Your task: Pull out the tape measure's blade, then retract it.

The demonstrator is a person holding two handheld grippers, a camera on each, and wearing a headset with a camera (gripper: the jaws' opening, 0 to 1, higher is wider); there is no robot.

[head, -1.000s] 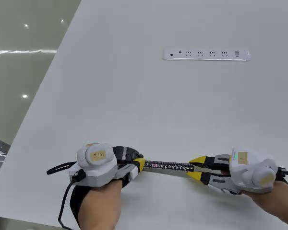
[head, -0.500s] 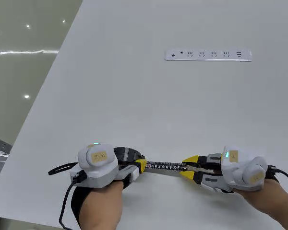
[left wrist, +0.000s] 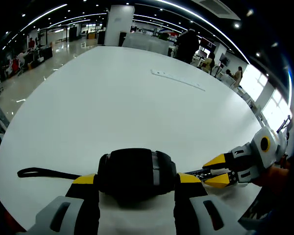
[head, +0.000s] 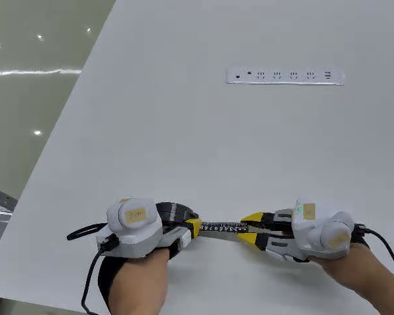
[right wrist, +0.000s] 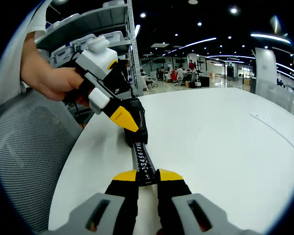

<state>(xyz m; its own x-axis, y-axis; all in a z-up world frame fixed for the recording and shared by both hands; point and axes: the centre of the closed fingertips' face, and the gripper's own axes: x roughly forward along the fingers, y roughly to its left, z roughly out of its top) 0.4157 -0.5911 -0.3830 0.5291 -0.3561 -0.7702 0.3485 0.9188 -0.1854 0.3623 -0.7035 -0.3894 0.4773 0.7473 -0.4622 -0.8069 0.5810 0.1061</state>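
1. Overhead, from the head view: noted left tongs (head: 189,226) clamped on the black tape measure (head: 174,213), which rests on the white table (head: 184,131) near its front edge. Noted right tongs (head: 248,228) pinched narrow on the blade (head: 223,227), with a short length drawn out between the two. Recorded a black strap (head: 82,231) trailing left of the tape measure and a power strip (head: 285,76) well apart, farther back.
2. Left gripper view: confirmed yellow-tipped jaws pressed against both sides of the tape measure (left wrist: 137,171). Observed the right tongs (left wrist: 218,171) at right, tips closed on the blade end.
3. Right gripper view: confirmed jaws closed on the numbered blade (right wrist: 143,164), close above the table. Observed the tape measure beyond, gripped by the left tongs held in a hand (right wrist: 54,78). Noted a mesh chair (right wrist: 24,147) at left.
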